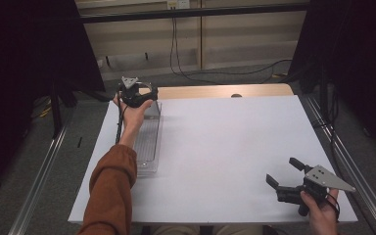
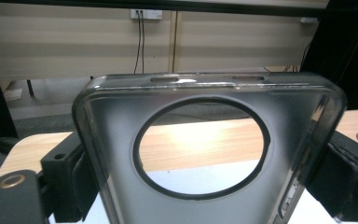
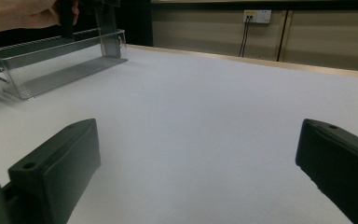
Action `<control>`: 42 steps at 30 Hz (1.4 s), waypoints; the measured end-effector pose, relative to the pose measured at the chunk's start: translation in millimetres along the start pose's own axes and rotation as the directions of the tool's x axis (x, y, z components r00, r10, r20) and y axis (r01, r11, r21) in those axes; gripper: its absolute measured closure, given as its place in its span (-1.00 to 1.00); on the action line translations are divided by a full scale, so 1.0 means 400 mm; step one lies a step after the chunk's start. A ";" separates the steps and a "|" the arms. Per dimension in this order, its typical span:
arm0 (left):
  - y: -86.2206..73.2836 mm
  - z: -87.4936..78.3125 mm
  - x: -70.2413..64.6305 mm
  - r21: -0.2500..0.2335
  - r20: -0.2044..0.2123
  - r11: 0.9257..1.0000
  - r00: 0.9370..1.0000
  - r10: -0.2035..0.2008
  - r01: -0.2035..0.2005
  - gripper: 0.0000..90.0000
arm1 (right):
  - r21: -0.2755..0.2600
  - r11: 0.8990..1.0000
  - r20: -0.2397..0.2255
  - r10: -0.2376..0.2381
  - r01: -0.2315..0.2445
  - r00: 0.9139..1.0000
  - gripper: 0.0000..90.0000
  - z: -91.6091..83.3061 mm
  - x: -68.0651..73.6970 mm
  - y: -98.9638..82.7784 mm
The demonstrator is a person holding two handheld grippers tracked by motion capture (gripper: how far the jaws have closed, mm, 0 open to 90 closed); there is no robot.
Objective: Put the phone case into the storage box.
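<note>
My left gripper [image 1: 139,96] is held up over the far end of a long clear plastic rack [image 1: 147,147] at the table's left side. Its jaws are shut on a translucent smoky phone case [image 2: 112,154] with a large round camera opening. The case stands upright between the black pads [image 2: 74,182]. In the right gripper view, the case [image 3: 108,28] reaches down into the rack's far end [image 3: 51,60]; whether it touches the rack I cannot tell. My right gripper [image 1: 284,171] hovers low at the table's near right corner, open with nothing between its jaws [image 3: 198,163].
A white sheet [image 1: 225,147] covers the table, with a strip of wooden tabletop [image 1: 215,91] along the far edge. Metal rails [image 1: 44,171] run along both sides on the floor. Black curtains and cables stand behind.
</note>
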State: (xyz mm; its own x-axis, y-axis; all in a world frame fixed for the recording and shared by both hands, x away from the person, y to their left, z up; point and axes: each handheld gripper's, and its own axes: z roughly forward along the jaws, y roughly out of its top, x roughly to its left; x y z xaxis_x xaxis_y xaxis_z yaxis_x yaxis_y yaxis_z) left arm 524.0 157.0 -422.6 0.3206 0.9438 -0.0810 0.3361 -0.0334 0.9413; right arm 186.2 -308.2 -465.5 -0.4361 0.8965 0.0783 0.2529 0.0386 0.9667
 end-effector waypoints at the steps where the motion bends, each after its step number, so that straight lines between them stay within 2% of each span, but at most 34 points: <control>1: 0.000 0.002 -0.003 0.005 -0.006 1.000 1.000 0.007 -0.007 -0.76 | -0.002 1.000 -0.004 -0.008 0.008 1.000 -1.00 -0.001 -0.001 0.001; 4: 0.001 0.008 -0.003 0.004 -0.001 1.000 1.000 0.017 -0.017 -0.76 | -0.003 1.000 -0.003 -0.006 0.006 1.000 -1.00 -0.002 -0.001 0.001; 5: 0.002 0.009 -0.005 0.007 -0.014 1.000 1.000 0.017 -0.017 -0.76 | -0.003 1.000 -0.003 -0.005 0.005 1.000 -1.00 -0.002 -0.001 0.000; 8: 0.001 0.015 -0.005 -0.007 -0.001 1.000 1.000 0.023 -0.023 -0.75 | -0.005 1.000 -0.003 -0.007 0.007 1.000 -1.00 -0.001 -0.001 0.000; 15: 0.006 0.025 -0.007 0.013 0.005 0.998 0.998 0.059 -0.060 -0.75 | -0.003 1.000 -0.003 -0.002 0.002 1.000 -1.00 -0.001 -0.001 0.000; 21: 0.008 0.033 -0.006 -0.001 0.002 0.999 0.999 0.043 -0.043 -0.74 | -0.001 1.000 -0.008 -0.005 0.005 1.000 -1.00 -0.002 0.000 0.000; 22: 0.007 0.035 -0.008 -0.017 0.008 0.999 0.999 0.032 -0.032 -0.74 | -0.001 1.000 -0.007 -0.006 0.006 1.000 -1.00 -0.002 -0.001 0.000; 23: 0.009 0.033 -0.006 -0.005 0.006 0.999 0.999 0.043 -0.043 -0.75 | -0.003 1.000 -0.006 -0.007 0.007 1.000 -1.00 -0.002 -0.001 0.000; 26: 0.009 0.034 -0.005 -0.006 0.017 0.999 0.999 0.037 -0.037 -0.76 | -0.002 1.000 -0.005 -0.001 0.001 1.000 -1.00 -0.002 0.000 0.000; 31: 0.011 0.033 0.003 -0.014 0.032 0.999 0.999 0.035 -0.034 -0.84 | -0.003 1.000 -0.008 -0.005 0.005 1.000 -1.00 -0.001 -0.001 0.000; 32: 0.013 0.032 0.001 -0.019 0.021 0.999 0.999 0.028 -0.028 -0.85 | 0.001 1.000 -0.010 -0.002 0.002 1.000 -1.00 -0.002 0.000 0.000; 34: 0.016 0.030 0.004 -0.030 0.039 0.999 0.999 0.038 -0.037 -0.87 | 0.000 1.000 -0.011 -0.004 0.004 1.000 -1.00 -0.002 0.000 0.000; 35: 0.018 0.027 0.003 -0.021 0.020 0.999 0.999 0.034 -0.034 -0.89 | 0.002 1.000 -0.013 -0.006 0.006 1.000 -1.00 -0.002 0.000 0.000; 36: 0.019 0.028 0.005 -0.036 0.043 0.999 0.999 0.032 -0.031 -0.91 | 0.002 1.000 -0.014 -0.007 0.007 1.000 -1.00 -0.002 0.000 0.000; 37: 0.022 0.026 0.002 -0.035 0.034 0.999 0.999 0.026 -0.025 -0.91 | 0.002 1.000 -0.013 -0.007 0.007 1.000 -1.00 -0.002 0.000 0.000; 40: 0.029 0.020 0.005 -0.062 0.056 0.998 0.998 0.032 -0.029 -0.94 | 0.000 1.000 -0.012 -0.006 0.006 1.000 -1.00 -0.001 0.000 0.000; 42: 0.034 0.014 0.003 -0.069 0.050 0.997 0.998 0.028 -0.025 -0.94 | 0.004 1.000 -0.014 -0.004 0.004 1.000 -1.00 -0.002 0.000 0.000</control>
State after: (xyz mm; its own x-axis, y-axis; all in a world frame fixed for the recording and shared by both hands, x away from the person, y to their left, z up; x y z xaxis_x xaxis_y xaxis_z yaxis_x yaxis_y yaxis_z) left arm 533.9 155.8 -411.9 0.3741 0.9247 -0.0706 0.2664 -0.0342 0.9633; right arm 185.6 -308.5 -465.3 -0.4489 0.8902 0.0775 0.2541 0.0440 0.9662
